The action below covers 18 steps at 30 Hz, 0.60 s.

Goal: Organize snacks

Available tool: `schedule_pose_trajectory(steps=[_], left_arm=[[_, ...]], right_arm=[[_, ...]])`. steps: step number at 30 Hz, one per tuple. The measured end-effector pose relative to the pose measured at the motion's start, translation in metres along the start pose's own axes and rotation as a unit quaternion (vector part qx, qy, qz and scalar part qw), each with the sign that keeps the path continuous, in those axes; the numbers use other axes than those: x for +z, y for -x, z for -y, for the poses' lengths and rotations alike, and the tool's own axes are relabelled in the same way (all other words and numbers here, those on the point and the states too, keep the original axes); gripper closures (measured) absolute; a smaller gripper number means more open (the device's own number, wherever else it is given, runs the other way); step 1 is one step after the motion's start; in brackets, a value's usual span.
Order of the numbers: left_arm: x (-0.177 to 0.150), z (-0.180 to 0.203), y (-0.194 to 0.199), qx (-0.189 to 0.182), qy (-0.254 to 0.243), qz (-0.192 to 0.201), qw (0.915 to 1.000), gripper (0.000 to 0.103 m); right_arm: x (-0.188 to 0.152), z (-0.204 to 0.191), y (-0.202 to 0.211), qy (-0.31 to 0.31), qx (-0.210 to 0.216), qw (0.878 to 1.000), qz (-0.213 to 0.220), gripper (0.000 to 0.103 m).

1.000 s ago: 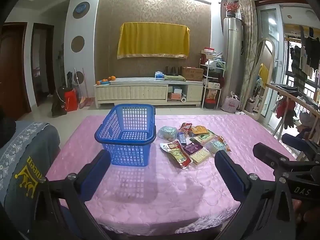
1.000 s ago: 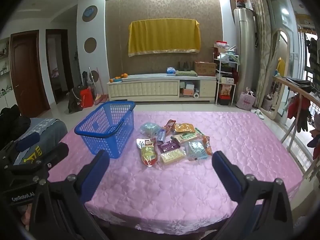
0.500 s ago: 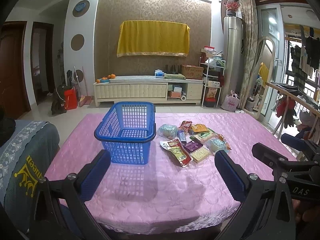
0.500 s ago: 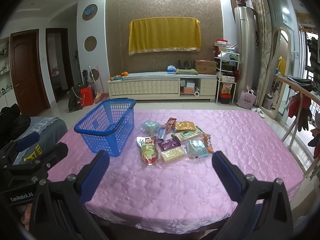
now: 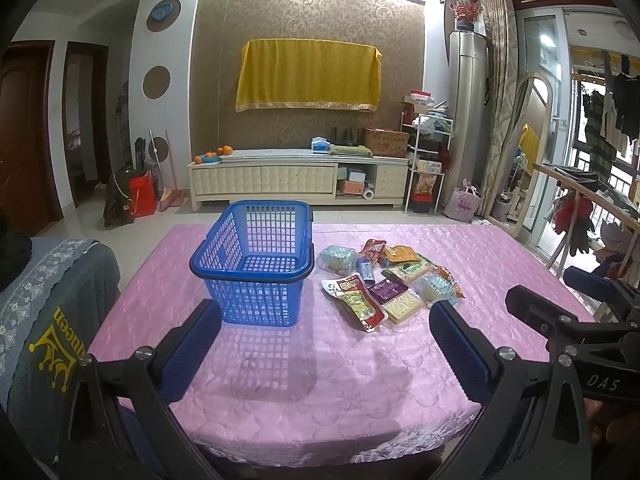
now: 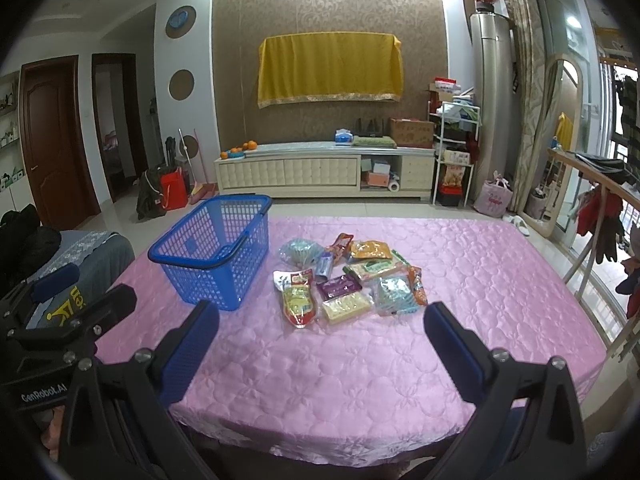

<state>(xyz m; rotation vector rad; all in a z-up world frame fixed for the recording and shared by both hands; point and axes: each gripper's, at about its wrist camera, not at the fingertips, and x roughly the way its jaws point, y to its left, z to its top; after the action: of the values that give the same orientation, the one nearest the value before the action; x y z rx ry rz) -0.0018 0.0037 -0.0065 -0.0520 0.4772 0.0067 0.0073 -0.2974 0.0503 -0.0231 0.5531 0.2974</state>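
Blue basket (image 5: 256,260) is seen slightly farther than before, snack packets (image 5: 384,284) clustered just right of it; left gripper (image 5: 320,340) and right gripper (image 6: 320,340) are held wide open, empty.

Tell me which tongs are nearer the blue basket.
Left. The left tongs face the blue basket head-on; the right tongs sit off to its right, facing the snack pile.

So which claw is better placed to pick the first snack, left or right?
Right, probably. The right claw is open and faces the snack pile directly. The left claw faces the blue basket more.
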Motion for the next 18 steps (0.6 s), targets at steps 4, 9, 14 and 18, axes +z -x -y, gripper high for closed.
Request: schedule_pose_trajectory(steps=[4,9,14,18], left_arm=[[-0.0012,0.0001,0.0004,-0.001,0.001,-0.002,1.0,0.0],[-0.0007,-0.0002,0.0001,-0.001,0.001,-0.001,1.0,0.0],[-0.001,0.0004,0.0003,0.001,0.001,0.0,1.0,0.0],[-0.0009,0.0006,0.0002,0.001,0.002,0.0,1.0,0.0]], right_arm=[[-0.0008,0.0002,-0.0003,-0.001,0.002,1.0,-0.004,0.0],[-0.0001,0.0006,0.0001,-0.001,0.004,1.0,-0.005,0.0],[-0.0006,0.0003,0.0,0.0,0.002,1.0,-0.007,0.0],[0.0003,-0.0008,-0.0005,0.0,0.002,1.0,-0.007,0.0]])
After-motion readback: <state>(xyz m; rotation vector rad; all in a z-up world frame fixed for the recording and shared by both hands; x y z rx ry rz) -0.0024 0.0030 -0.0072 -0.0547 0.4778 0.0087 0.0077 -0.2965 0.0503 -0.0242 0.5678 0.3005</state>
